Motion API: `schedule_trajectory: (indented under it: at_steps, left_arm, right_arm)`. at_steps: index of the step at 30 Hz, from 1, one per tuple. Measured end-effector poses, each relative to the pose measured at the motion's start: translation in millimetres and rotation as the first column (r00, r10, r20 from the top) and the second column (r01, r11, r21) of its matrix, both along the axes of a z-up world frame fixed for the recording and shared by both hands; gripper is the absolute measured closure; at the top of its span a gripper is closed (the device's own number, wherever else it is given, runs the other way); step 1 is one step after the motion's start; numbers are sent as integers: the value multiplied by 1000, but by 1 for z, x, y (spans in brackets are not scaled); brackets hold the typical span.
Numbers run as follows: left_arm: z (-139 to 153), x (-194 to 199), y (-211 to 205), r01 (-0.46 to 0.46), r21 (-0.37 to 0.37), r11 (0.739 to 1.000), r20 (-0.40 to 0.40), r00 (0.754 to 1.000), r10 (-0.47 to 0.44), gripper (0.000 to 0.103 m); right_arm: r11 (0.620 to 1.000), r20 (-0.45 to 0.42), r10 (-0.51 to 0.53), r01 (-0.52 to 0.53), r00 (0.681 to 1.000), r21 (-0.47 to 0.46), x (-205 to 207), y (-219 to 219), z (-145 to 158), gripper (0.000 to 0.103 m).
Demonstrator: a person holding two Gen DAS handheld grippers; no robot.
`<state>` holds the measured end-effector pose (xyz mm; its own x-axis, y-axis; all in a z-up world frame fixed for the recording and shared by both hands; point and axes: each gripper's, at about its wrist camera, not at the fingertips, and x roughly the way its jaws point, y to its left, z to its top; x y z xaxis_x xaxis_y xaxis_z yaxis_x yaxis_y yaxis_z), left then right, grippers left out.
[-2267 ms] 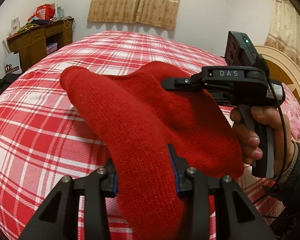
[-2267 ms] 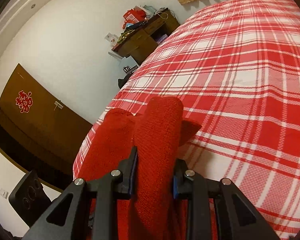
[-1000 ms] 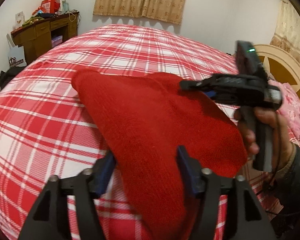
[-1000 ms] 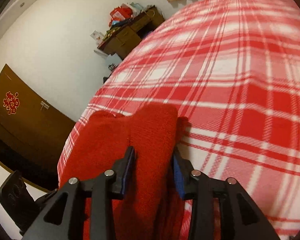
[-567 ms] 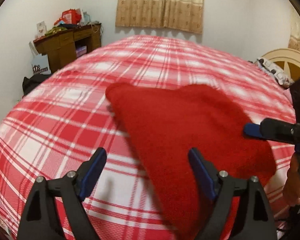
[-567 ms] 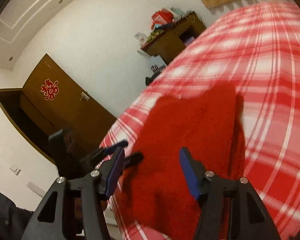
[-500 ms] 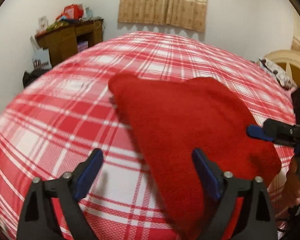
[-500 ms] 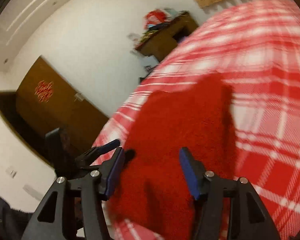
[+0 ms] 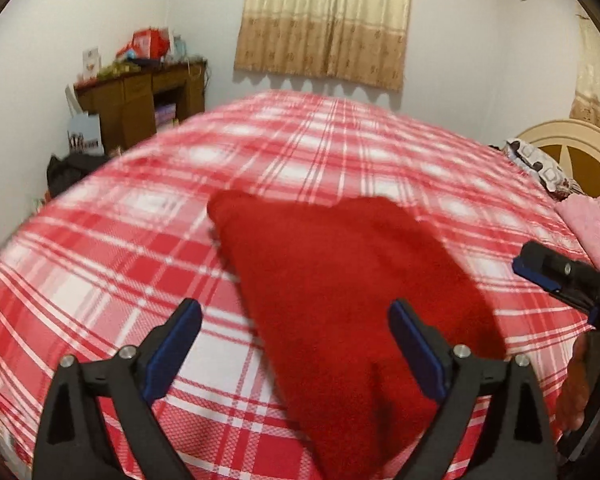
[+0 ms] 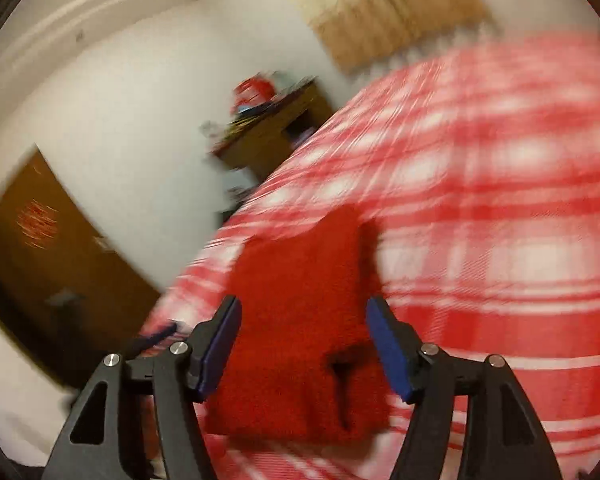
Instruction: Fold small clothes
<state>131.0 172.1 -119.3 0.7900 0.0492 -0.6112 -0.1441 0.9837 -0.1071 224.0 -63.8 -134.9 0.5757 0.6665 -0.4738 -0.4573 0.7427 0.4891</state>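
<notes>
Fuzzy red knit garment (image 9: 340, 288), triangular fold

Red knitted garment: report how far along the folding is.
Done: the red knitted garment lies folded on the red-and-white plaid bedspread. In hand: nothing; the left gripper and right gripper are open above it. Left: possibly tidying, or other clothes, though none show.

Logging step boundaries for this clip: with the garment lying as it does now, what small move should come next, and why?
Probably draw both grippers back. The left gripper and right gripper are open and empty, and the red knit garment lies folded on the plaid bedspread.
</notes>
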Motion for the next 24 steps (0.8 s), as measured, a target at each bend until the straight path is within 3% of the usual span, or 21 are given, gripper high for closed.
schedule_trajectory:
  at_steps: [5, 11, 24]
  left_arm:
    - [18, -7, -4, 13, -5, 1000, 47, 999, -12, 4]
    - [27, -11, -10, 33, 13, 999, 75, 997, -34, 4]
    - [26, -13, -15, 45, 20, 999, 73, 996, -46, 4]
  right_arm:
    - [990, 129, -83, 97, 988, -107, -30, -4, 30, 36]
    - [987, 234, -93, 120, 968, -103, -46, -7, 51, 27]
    - [988, 221, -83, 110, 972, -108, -50, -1, 45, 26]
